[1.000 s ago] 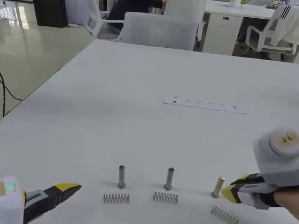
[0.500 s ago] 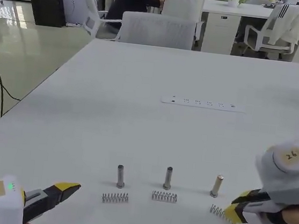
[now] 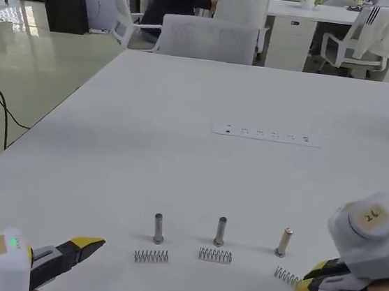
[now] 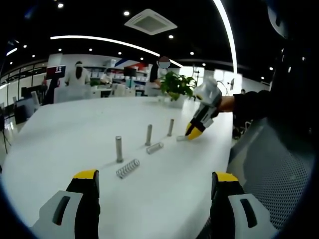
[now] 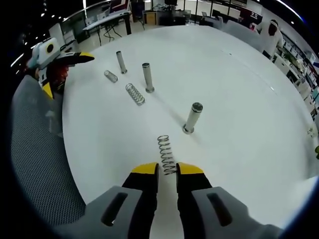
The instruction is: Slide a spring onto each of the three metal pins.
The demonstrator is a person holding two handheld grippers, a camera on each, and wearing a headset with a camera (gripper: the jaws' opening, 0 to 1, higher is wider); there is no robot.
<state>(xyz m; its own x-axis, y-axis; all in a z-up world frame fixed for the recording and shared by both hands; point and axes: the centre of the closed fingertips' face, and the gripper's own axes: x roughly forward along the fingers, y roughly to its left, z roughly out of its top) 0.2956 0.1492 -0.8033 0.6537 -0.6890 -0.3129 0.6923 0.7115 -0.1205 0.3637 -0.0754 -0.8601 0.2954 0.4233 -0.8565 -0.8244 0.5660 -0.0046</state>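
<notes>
Right gripper view has the right gripper (image 5: pixel 168 169) low over the worktop (image 5: pixel 239 99), fingers drawn close about the end of the spring (image 5: pixel 164 149) lying beside its pin (image 5: pixel 192 117), grip uncertain, probably to lift it, while the left gripper (image 4: pixel 155 175) waits spread wide.

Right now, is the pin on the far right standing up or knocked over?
Standing up. The right pin rests on its wider base on the table, shaft pointing up; its spring lies flat beside it.

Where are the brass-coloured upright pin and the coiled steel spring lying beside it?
brass-coloured upright pin (image 3: pixel 284 242): head view, middle of its shaft.
coiled steel spring (image 3: pixel 285 274): head view, its left coils.
</notes>
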